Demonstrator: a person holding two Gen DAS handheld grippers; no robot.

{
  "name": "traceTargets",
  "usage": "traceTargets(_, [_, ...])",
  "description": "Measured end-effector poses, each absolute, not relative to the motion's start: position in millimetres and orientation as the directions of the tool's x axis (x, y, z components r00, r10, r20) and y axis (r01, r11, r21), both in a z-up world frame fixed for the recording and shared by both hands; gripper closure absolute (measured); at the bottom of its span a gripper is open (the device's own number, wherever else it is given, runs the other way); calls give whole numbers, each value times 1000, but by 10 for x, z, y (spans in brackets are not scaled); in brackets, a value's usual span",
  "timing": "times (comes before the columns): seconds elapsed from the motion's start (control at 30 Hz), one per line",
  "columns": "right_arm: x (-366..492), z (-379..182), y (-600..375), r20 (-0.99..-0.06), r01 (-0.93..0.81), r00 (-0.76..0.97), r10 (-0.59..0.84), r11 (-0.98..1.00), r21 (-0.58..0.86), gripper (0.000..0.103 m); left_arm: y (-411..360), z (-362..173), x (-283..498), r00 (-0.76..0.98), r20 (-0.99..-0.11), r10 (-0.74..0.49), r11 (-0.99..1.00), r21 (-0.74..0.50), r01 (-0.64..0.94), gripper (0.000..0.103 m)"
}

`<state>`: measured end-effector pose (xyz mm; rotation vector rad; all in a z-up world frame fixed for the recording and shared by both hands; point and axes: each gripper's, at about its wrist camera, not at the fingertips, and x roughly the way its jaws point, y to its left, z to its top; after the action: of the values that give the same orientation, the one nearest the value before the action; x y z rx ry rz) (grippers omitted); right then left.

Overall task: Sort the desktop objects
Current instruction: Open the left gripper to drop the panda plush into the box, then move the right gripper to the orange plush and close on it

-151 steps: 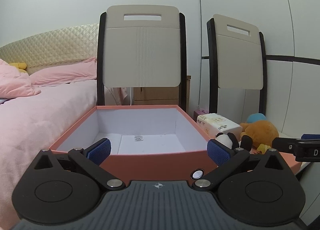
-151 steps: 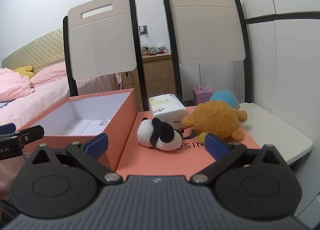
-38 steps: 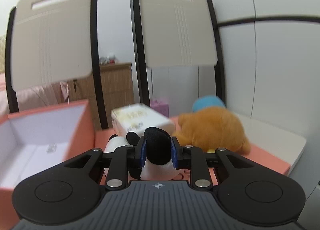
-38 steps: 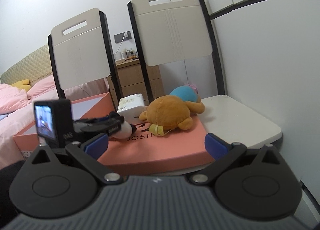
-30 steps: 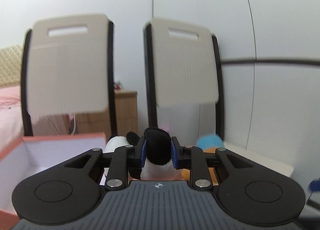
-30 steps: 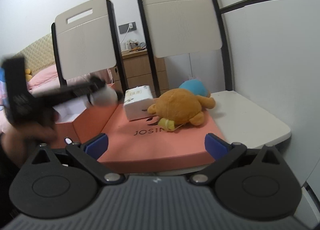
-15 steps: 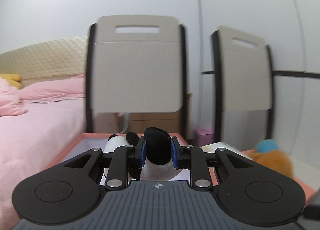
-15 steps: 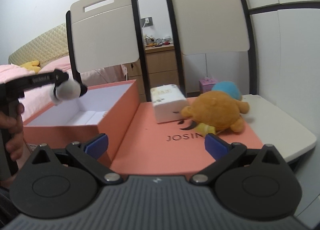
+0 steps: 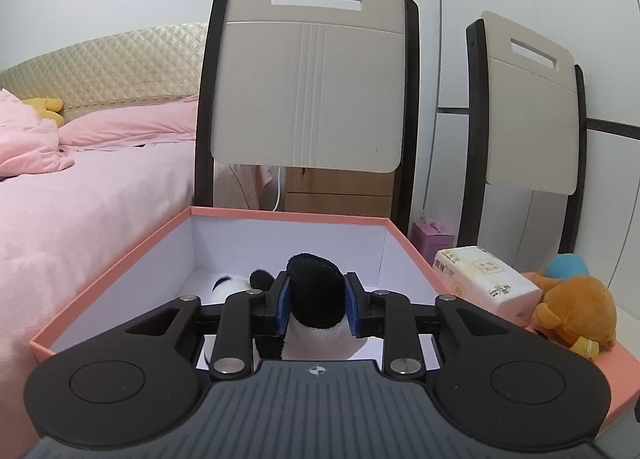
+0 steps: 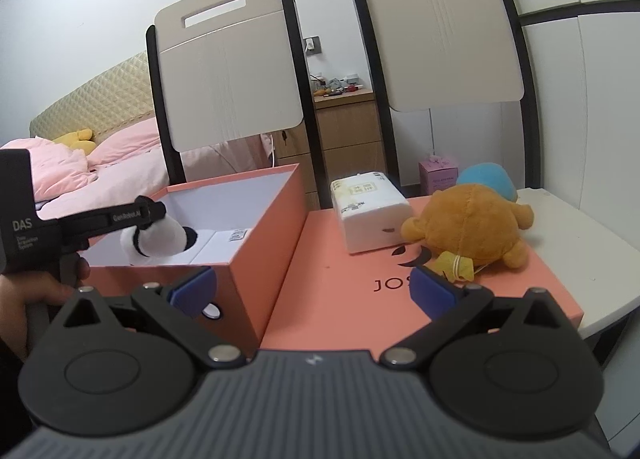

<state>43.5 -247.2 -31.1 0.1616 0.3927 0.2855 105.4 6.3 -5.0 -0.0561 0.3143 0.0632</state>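
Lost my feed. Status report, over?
Left claw shut on panda toy, over the open box. Right claw open, idle. Nothing blocking.

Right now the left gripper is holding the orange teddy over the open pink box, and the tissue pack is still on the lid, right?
Not quite. The left gripper is holding the black-and-white panda plush, not the orange teddy, which lies on the lid beside the tissue pack. The left wrist view shows the panda between the blue pads, over the open pink box. The rest is right.

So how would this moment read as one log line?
left gripper: shut on panda plush | over open box | right gripper: open, idle
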Motion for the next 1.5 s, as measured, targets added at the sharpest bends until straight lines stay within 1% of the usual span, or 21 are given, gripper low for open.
traceTargets(0.03, [430,-310,-2481,-351,-240,886,302,948,210,0,54,-32,1026,952,-303,47,997,-46,-64,51])
traceTargets(0.07, [427,-308,-2492,-349,-236,888,299,948,212,0,46,-18,994,955,-292,41,997,-44,-57,45])
traceTargets(0.1, [424,-305,-2501,-347,-233,890,296,949,214,0,35,-3,960,959,-280,38,998,-41,-52,33])
traceTargets(0.13, [422,-303,-2509,-344,-230,891,294,949,216,0,27,14,923,963,-267,37,998,-39,-49,26])
traceTargets(0.23, [406,-297,-2522,-337,-225,896,289,950,216,0,35,71,815,969,-245,28,998,-46,-41,17])
traceTargets(0.3, [396,-293,-2531,-332,-221,899,285,951,218,0,57,106,723,972,-234,22,998,-52,-35,12])
traceTargets(0.57, [378,-274,-2535,-296,-215,913,281,947,237,0,98,234,266,982,-188,31,999,-16,-34,4])
traceTargets(0.7, [380,-266,-2505,-268,-212,923,276,946,245,0,216,161,60,984,-174,20,999,-42,-28,1])
traceTargets(0.93, [368,-267,-2366,-236,-193,941,244,957,219,0,379,73,-22,984,-176,9,997,-73,-22,0])
traceTargets(1.1, [373,-277,-2271,-238,-183,943,233,959,215,0,415,66,-29,980,-199,19,996,-86,-36,0])
traceTargets(1.2, [369,-280,-2244,-240,-184,942,234,960,213,0,381,59,-32,979,-203,25,997,-69,-40,0])
traceTargets(1.5, [496,-221,-2304,-280,-151,939,199,971,185,0,351,45,-29,977,-212,2,998,-58,-15,0])
